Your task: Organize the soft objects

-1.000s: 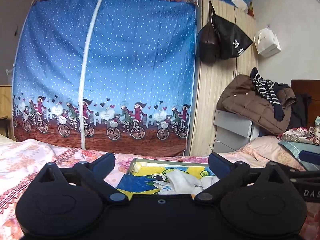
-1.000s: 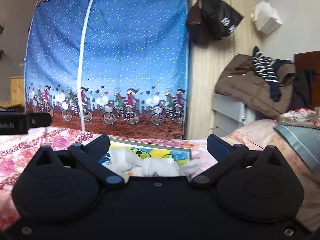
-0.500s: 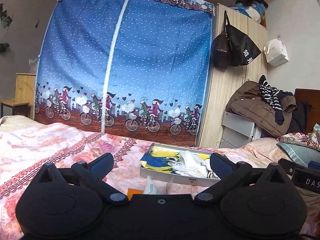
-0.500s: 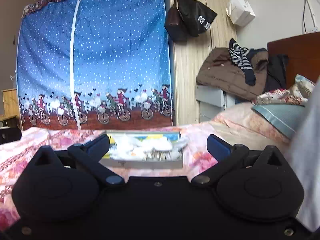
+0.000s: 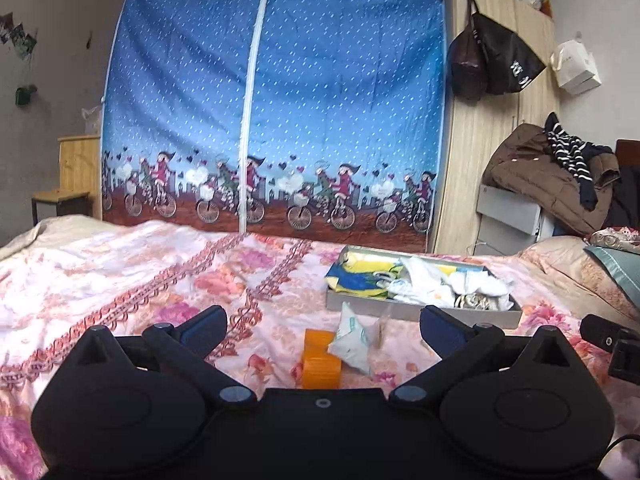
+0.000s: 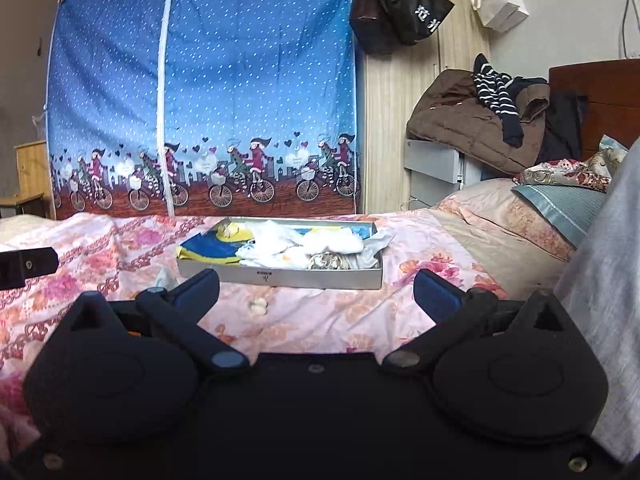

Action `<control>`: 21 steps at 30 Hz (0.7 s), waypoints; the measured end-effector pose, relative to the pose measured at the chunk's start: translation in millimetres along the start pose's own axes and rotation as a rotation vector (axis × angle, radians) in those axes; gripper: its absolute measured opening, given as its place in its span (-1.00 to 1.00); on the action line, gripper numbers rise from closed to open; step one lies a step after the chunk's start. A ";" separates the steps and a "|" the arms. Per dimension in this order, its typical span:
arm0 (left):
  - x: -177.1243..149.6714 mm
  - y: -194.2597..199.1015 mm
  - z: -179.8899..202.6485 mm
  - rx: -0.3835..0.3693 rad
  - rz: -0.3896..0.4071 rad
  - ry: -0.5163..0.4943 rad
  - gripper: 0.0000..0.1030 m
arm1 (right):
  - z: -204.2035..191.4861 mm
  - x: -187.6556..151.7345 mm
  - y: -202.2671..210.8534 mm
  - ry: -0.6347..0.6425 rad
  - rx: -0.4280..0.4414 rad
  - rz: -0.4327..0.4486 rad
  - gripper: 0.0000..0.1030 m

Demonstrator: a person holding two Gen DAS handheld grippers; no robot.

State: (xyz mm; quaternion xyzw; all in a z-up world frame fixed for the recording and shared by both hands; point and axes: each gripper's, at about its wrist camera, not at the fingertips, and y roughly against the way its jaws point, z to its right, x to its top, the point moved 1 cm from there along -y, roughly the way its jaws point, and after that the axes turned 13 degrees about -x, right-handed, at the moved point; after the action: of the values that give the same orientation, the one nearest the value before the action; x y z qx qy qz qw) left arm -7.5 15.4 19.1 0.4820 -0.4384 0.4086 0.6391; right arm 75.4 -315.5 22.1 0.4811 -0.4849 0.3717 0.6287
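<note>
A floral bedspread [image 5: 120, 272] fills the room. At ten o'clock the left tool [image 5: 323, 322] gapes, empty, above an orange block [image 5: 320, 364] and white pouch [image 5: 352, 344]. At one o'clock sits the tray [image 6: 280, 276] of soft cloths [image 6: 304, 246]. The right tool [image 6: 316, 292] hangs released. Likely next: gather the loose pouch.

Pink floral quilted bedspread [image 5: 160, 272]. Grey shallow cardboard box [image 6: 280, 276] containing white soft cloth items [image 6: 316, 246] and blue-and-yellow fabric [image 6: 212, 248]. Orange ribbed plastic block [image 5: 320, 360]. Blue white-dotted fabric wardrobe cover [image 5: 272, 100] with cyclist border.
</note>
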 end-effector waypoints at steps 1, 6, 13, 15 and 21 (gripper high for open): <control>-0.6 -2.2 -2.1 0.004 -0.011 0.009 0.98 | -0.9 0.3 -1.0 0.006 0.002 -0.004 0.99; -5.3 -10.8 -8.8 0.016 -0.061 0.036 0.98 | -1.4 -3.4 -7.3 -0.005 0.001 -0.047 0.99; -10.8 -22.7 -3.6 0.027 -0.104 0.004 0.99 | 1.5 -12.1 -17.6 -0.036 -0.005 -0.121 0.99; -11.9 -25.3 -2.2 0.025 -0.111 -0.003 0.99 | 0.9 -15.1 -19.7 -0.036 0.001 -0.136 0.99; -14.8 -29.7 0.3 0.024 -0.120 -0.022 0.98 | -5.4 -20.0 -22.2 -0.033 0.020 -0.170 0.99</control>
State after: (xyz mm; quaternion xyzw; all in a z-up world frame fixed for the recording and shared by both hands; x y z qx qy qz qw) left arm 16.3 7.6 -2.6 0.5197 -0.4108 0.3695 0.6516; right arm 92.4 -316.0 -3.0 0.5327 -0.4489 0.3138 0.6451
